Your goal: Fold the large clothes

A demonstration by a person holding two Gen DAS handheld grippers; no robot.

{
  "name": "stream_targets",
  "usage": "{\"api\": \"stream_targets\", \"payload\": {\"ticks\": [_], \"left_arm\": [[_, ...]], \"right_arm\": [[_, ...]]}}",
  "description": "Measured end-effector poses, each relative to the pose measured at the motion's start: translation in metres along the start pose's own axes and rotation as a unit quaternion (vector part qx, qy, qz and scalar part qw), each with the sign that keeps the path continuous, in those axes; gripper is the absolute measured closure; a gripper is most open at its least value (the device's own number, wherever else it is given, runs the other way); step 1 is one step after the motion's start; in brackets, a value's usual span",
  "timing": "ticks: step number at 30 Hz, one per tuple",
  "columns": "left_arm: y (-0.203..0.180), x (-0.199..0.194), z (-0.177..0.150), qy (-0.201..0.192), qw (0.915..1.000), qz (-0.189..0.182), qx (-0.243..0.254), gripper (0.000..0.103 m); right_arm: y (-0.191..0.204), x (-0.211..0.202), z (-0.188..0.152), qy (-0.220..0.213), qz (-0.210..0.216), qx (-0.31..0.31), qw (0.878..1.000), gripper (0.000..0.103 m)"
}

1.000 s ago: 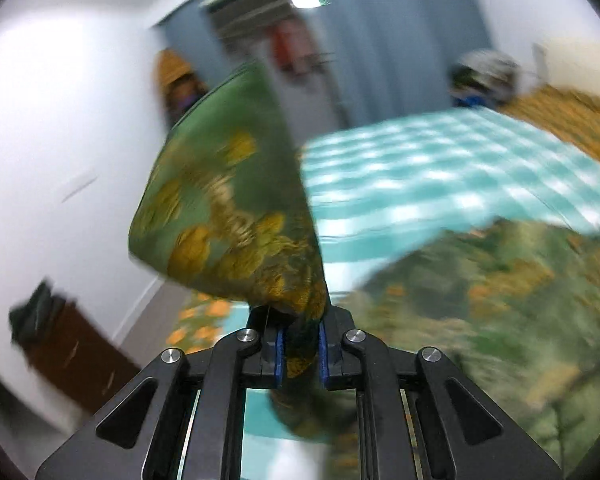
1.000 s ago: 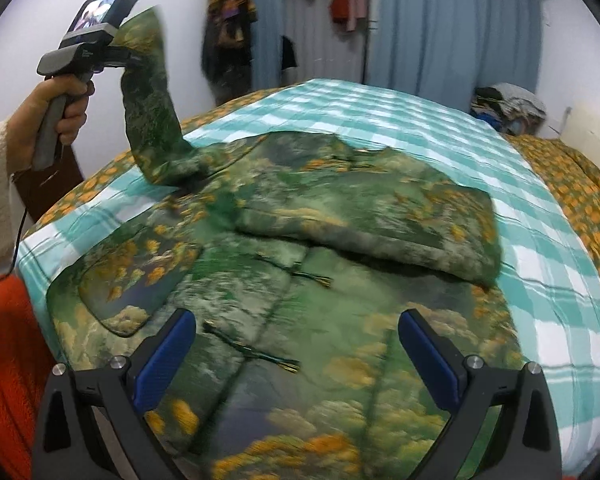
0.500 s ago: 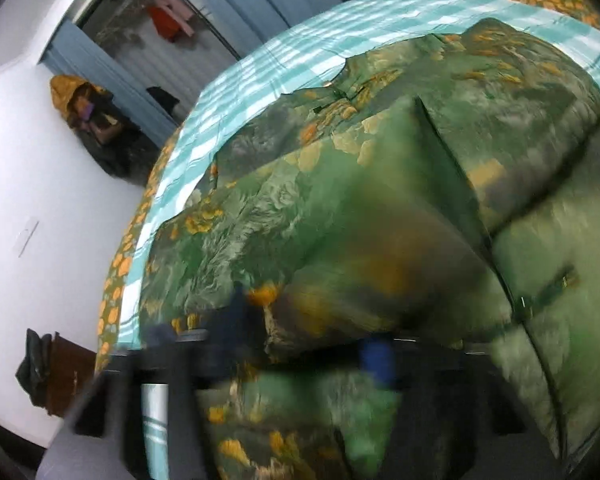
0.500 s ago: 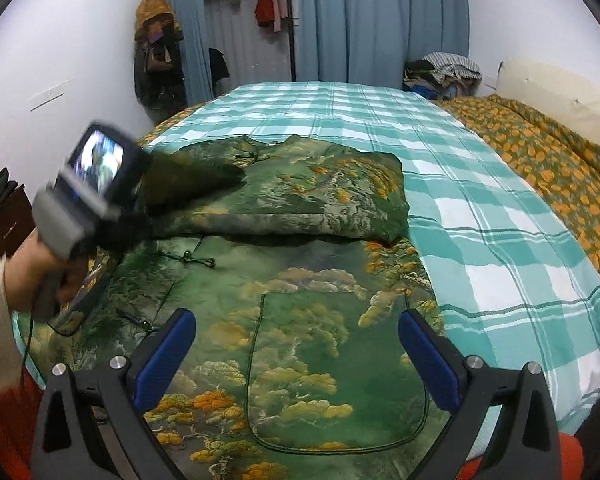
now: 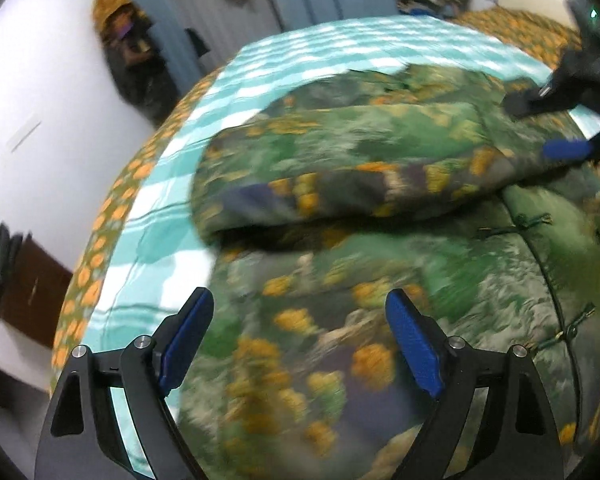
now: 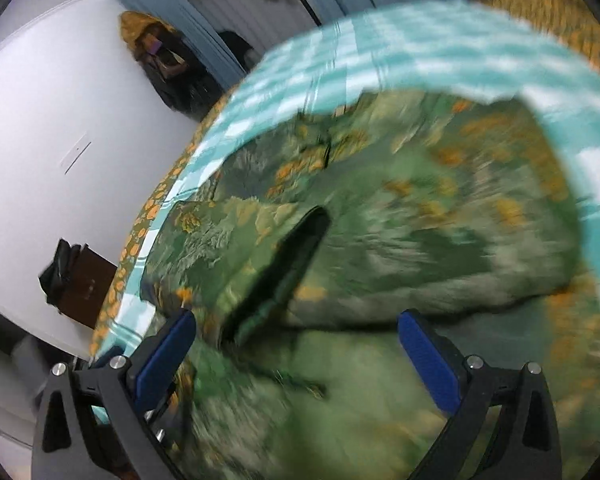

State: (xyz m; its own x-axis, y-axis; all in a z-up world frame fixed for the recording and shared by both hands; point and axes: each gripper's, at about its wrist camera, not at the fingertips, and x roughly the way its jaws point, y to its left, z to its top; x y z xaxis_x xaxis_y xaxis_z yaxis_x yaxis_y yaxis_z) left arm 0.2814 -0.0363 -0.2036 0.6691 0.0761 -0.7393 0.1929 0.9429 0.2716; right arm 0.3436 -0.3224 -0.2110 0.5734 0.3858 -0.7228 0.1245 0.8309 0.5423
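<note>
Showing the left wrist view: the left gripper, jaws opening with nothing between them, hangs over the green padded jacket with orange landscape print, spread on the teal-and-white checked bedsheet. One sleeve lies folded across the jacket's chest; the right gripper is at that sleeve's far end. Right wrist view: the right gripper's jaws stand wide and empty above the same jacket. Judged stage: sleeves turned in; body folds remain.
</note>
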Motion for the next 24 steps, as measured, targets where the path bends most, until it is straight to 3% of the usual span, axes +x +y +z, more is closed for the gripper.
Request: {"api": "stream_targets", "payload": {"ticks": [3, 4, 6, 7, 8, 13, 16, 22, 24], "left_arm": [[0.021, -0.005, -0.008, -0.001, 0.9997, 0.005, -0.023, 0.013], [0.026, -0.002, -0.010, 0.000, 0.9996, 0.006, -0.029, 0.012], [0.033, -0.001, -0.014, 0.007, 0.9991, 0.003, -0.043, 0.012], [0.035, 0.000, -0.014, 0.010, 0.9988, -0.001, -0.048, 0.012], [0.036, 0.001, -0.013, 0.013, 0.9985, -0.005, -0.053, 0.013], [0.036, 0.000, -0.008, 0.007, 0.9977, -0.019, -0.064, 0.013], [0.031, -0.001, -0.002, 0.003, 0.9974, -0.030, -0.065, 0.013], [0.020, 0.008, 0.002, 0.019, 0.9976, -0.035, -0.056, 0.013], [0.020, 0.011, 0.002, 0.026, 0.9978, -0.035, -0.050, 0.013]], "right_arm": [[0.005, 0.031, 0.002, 0.025, 0.012, 0.022, 0.999, 0.001], [0.007, 0.038, 0.001, 0.033, 0.012, 0.028, 0.999, 0.009], [0.013, 0.046, 0.000, 0.045, -0.004, 0.030, 0.999, 0.037], [0.016, 0.046, 0.001, 0.045, -0.006, 0.024, 0.999, 0.071], [0.020, 0.044, 0.004, 0.042, -0.006, 0.015, 0.999, 0.089], [0.038, 0.010, 0.051, -0.031, -0.037, -0.059, 0.997, 0.090], [0.030, 0.006, 0.081, -0.051, -0.071, -0.076, 0.993, 0.090], [-0.005, 0.049, 0.082, -0.008, -0.139, -0.106, 0.985, 0.089], [-0.013, 0.057, 0.073, 0.005, -0.145, -0.114, 0.983, 0.082]]}}
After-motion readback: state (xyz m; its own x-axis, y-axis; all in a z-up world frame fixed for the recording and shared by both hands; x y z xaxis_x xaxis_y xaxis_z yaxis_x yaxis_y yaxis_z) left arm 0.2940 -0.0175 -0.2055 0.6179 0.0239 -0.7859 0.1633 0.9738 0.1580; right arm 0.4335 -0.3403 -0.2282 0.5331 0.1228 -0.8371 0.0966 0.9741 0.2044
